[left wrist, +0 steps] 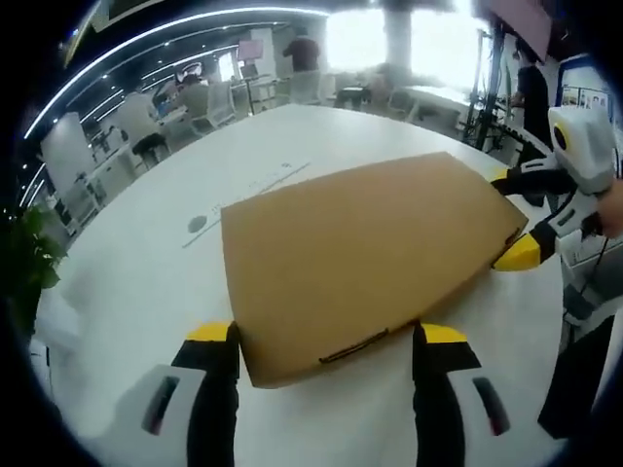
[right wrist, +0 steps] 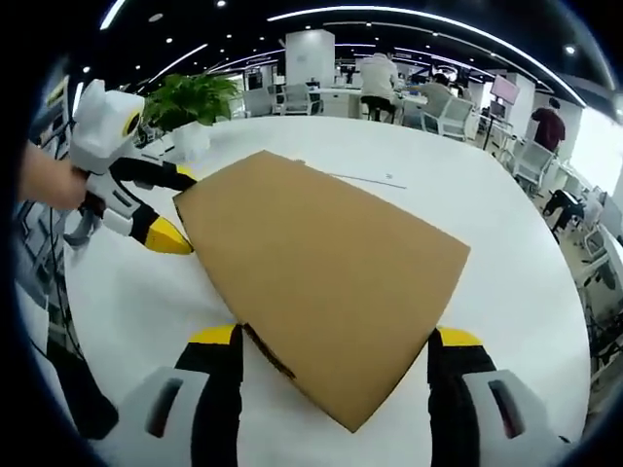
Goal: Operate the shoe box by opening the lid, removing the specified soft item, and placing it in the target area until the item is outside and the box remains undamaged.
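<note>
While the shoe box (left wrist: 360, 258) lay closed, the left gripper (left wrist: 329, 336) and right gripper (right wrist: 336, 341) stood spread, straddling opposite ends, seemingly to lift its lid.

The left gripper (left wrist: 329, 338) holds its yellow-tipped fingers (left wrist: 210, 334) spread wide, level and pointing forward; the right gripper (right wrist: 334, 341) matches it, fingers (right wrist: 458, 340) parted wide; a hand (right wrist: 44, 180) grips the left gripper's handle.

No readable text, plain brown shoe box (left wrist: 360, 258) lid, faint table (left wrist: 146, 292) markings illegible
</note>
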Demonstrator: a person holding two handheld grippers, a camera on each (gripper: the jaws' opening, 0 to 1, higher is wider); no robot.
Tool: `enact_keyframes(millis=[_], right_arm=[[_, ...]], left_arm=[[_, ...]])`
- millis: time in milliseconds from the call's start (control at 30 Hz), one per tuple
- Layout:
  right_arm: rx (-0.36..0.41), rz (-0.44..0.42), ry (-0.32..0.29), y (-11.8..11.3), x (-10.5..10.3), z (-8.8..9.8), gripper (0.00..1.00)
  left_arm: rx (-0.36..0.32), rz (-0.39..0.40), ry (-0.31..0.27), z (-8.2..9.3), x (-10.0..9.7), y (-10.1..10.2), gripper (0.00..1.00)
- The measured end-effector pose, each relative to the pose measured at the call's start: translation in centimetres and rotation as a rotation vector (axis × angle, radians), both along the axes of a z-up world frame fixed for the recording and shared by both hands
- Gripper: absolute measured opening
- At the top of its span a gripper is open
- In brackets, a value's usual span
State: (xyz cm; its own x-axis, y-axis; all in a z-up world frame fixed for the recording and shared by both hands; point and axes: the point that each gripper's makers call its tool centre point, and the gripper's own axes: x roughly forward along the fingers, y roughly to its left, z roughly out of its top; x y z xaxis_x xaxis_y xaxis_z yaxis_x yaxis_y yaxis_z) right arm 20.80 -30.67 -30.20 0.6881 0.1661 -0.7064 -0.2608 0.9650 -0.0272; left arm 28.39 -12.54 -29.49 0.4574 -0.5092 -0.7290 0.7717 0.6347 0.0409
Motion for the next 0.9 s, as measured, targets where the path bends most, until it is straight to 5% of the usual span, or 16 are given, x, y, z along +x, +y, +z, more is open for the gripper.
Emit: enact_keyframes(millis=[900], right_arm=[[0.000,0.024,-0.053,0.5,-0.1,-0.2,0.81]], left_arm=[[-0.073,0.087,-0.002,-0.1,-1.2,0.9,0.70]])
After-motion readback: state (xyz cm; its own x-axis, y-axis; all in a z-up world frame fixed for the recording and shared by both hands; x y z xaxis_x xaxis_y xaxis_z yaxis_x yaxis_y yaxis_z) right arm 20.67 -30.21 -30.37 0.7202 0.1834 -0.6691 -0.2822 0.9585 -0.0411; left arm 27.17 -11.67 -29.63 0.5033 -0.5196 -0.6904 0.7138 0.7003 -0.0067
